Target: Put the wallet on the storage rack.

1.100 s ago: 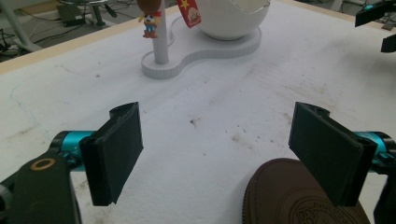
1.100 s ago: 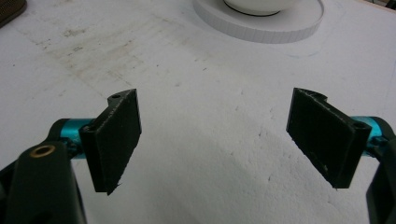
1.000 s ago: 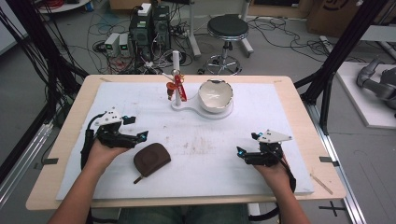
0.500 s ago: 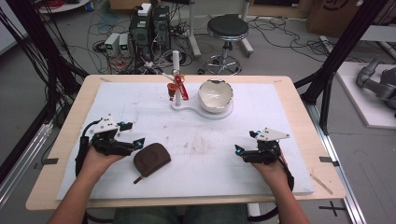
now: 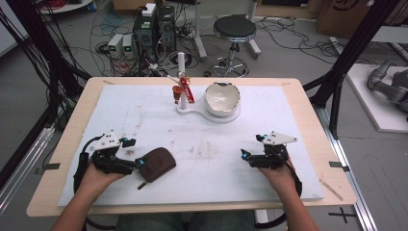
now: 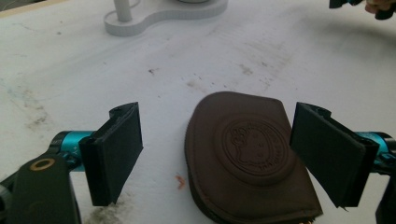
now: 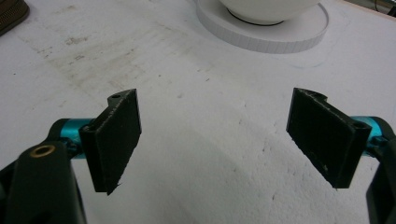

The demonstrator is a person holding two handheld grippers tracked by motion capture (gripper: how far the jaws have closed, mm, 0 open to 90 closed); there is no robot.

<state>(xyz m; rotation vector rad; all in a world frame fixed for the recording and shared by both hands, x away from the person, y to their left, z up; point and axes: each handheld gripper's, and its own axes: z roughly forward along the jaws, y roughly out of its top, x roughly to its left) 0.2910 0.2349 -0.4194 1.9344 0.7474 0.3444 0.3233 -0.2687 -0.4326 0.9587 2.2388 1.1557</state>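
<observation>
A brown leather pouch [image 5: 157,163] with an embossed round emblem lies flat on the white mat [image 5: 159,130] near the front left. My left gripper [image 5: 136,153] is right at its left end and stands open. In the left gripper view the pouch [image 6: 247,154] lies between the wide-apart pads of the left gripper [image 6: 219,154], closer to the right pad [image 6: 327,154]. My right gripper [image 5: 250,147] rests at the front right, open. In its own view the right gripper [image 7: 217,140] has only bare mat between its pads.
A white stand [image 5: 192,107] at the back middle carries a white bowl [image 5: 222,97] and a post [image 5: 181,62] with a small red item [image 5: 183,91] hanging from it. Its round base [image 7: 261,32] lies ahead of the right gripper. The mat is stained at the centre.
My left gripper has moved toward the front edge and closer to the pouch, so its open pads now flank it. The right gripper has hardly moved.
</observation>
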